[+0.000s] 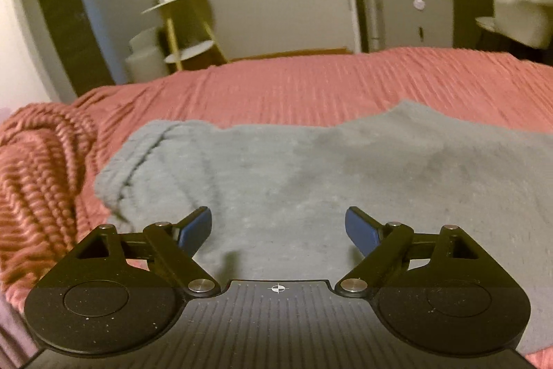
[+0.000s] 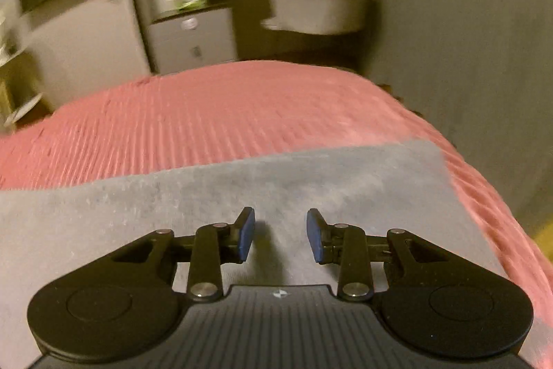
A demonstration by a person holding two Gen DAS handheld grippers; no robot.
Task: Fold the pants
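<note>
The grey pants (image 1: 311, 168) lie spread flat across the pink bedspread (image 1: 293, 82). The left gripper (image 1: 278, 227) hovers over them with its blue pads (image 1: 195, 227) spread wide, holding nothing. The right gripper (image 2: 280, 236) is over the pants (image 2: 242, 182) too, its pads (image 2: 246, 237) parted less widely and empty; whether either touches the cloth is hard to tell through the blur.

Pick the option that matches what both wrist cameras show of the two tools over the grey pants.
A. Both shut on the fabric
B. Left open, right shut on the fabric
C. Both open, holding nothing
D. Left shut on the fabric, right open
C: the left tool and the right tool each show blue pads spread apart, with only flat grey pants visible in the gap.
</note>
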